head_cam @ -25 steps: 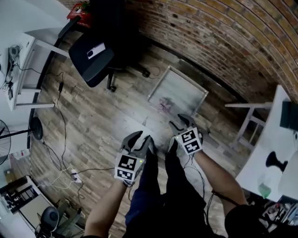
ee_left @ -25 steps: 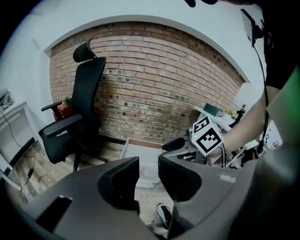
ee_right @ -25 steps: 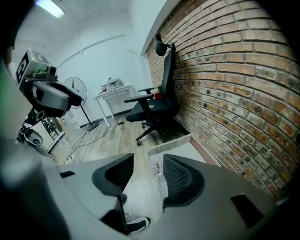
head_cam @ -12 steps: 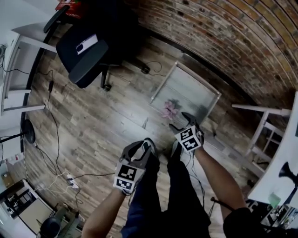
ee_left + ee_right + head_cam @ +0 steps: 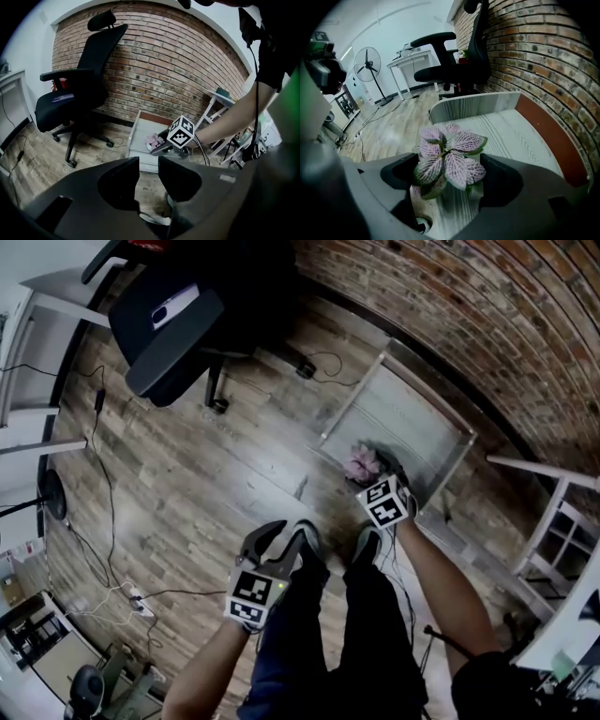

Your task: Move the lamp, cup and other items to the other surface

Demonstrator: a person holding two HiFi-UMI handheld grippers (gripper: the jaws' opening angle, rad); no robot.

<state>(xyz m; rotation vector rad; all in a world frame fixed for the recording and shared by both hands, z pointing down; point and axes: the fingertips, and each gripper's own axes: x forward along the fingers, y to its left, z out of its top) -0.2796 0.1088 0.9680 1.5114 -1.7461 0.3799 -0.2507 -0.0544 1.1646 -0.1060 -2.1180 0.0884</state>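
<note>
once down on the low grey table (image 5: 412, 418), frees the pink-leaved plant (image 5: 447, 161) by spreading the right gripper (image 5: 450, 180) wide; likely delivered. holds left gripper (image 5: 149, 173) narrowly parted, empty.

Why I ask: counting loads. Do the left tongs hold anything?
No, the left tongs stand apart with nothing between them.

Brick wall (image 5: 487, 315), wooden floor (image 5: 187, 484), black chair (image 5: 169, 329)
</note>
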